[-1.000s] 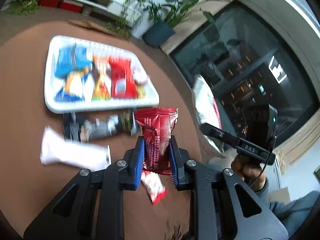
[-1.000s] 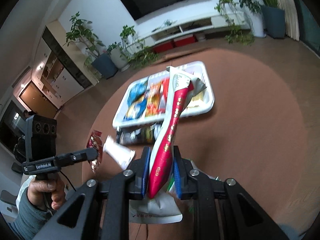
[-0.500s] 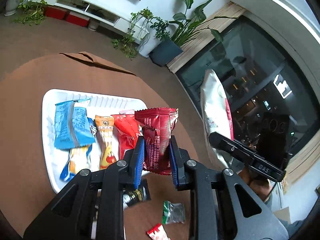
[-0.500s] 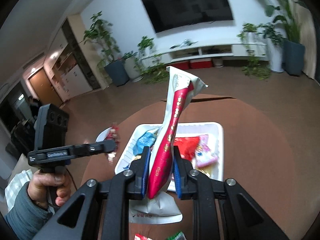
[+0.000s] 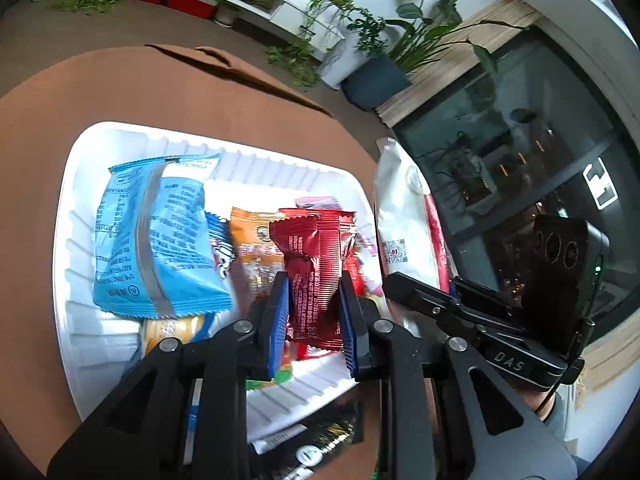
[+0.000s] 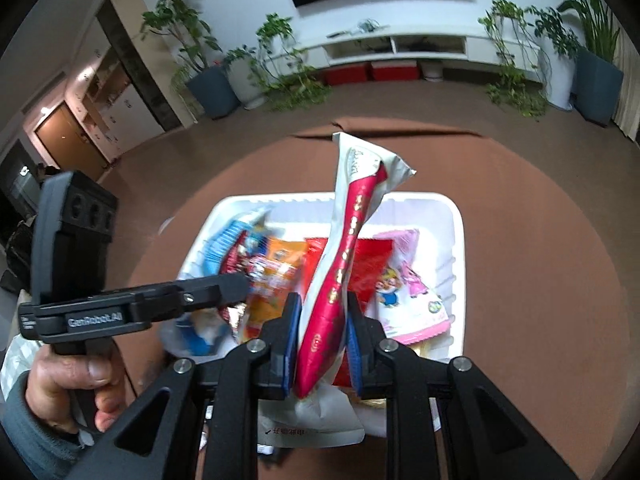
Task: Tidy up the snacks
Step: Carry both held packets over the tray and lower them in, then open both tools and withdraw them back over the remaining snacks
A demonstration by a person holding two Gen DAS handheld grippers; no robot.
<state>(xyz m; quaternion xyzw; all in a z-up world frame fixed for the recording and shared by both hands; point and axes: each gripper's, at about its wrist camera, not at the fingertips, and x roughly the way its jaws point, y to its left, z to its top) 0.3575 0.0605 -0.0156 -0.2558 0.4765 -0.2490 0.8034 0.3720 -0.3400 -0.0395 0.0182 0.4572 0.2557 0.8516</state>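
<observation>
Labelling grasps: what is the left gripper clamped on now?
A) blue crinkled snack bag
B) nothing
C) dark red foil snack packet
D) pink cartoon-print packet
C: in the left wrist view the left gripper has its blue pads pressed on both sides of the dark red foil snack packet, held above the white plastic tray.

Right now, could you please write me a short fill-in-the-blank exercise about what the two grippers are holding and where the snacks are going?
1. The left gripper is shut on a crinkled ____ snack packet.
2. The right gripper grips a long red-and-____ packet.
3. Both packets hang over a white ____ that already holds snacks.
4. The largest packet lying in it is ____.

Missing words: red; white; tray; blue
</observation>
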